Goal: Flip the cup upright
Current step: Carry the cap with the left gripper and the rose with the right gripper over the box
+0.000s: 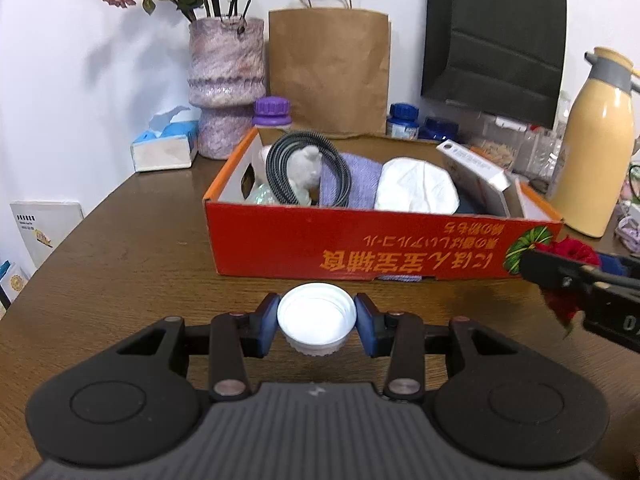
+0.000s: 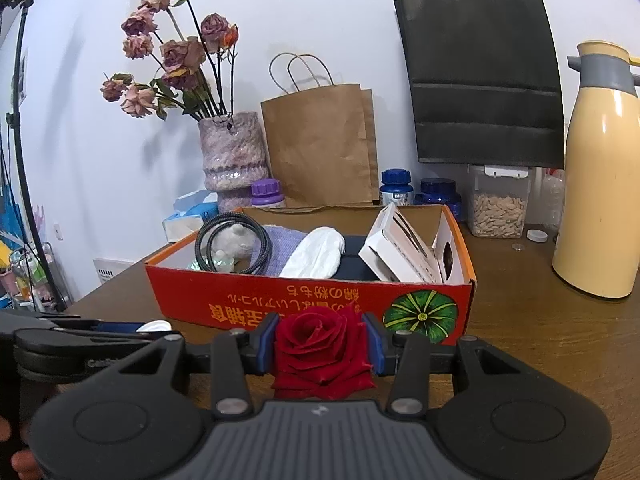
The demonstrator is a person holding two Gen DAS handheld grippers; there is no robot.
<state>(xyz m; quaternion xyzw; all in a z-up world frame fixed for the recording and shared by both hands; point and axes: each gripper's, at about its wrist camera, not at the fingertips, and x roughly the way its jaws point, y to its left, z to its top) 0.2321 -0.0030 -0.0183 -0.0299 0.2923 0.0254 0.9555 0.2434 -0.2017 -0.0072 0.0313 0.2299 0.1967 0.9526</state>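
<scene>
Fingers (image 1: 272, 326) of the left gripper (image 1: 316, 326) are clamped on a small white cup (image 1: 316, 322), one blue pad pressing each side of its rim. Its mouth faces the left wrist camera, and it sits just above the desk (image 1: 132, 264) near the front edge. On the right gripper (image 2: 320, 344), the fingers (image 2: 267, 344) are pressed together on a red rose (image 2: 322, 350), whose bloom fills the gap between the pads.

Behind both grippers an orange cardboard box (image 1: 360, 248) stands in the middle of the brown desk, its long printed side facing the front edge. Inside it lie a coiled black cable (image 1: 288, 160), a purple cloth (image 1: 352, 180), a white crumpled bag (image 1: 416, 188) and a white carton (image 1: 476, 164) leaning at the right end.

Along the back edge, against the wall, stand a black paper bag (image 2: 480, 76), a brown paper bag (image 1: 330, 72) and a pink vase (image 1: 226, 84) of dried roses. A cream thermos jug (image 2: 600, 184) stands toward the right edge. A blue tissue box (image 1: 164, 144) sits at the back left corner. A purple-capped bottle (image 1: 272, 112) and two blue-capped jars (image 2: 396, 188) stand just behind the box.
</scene>
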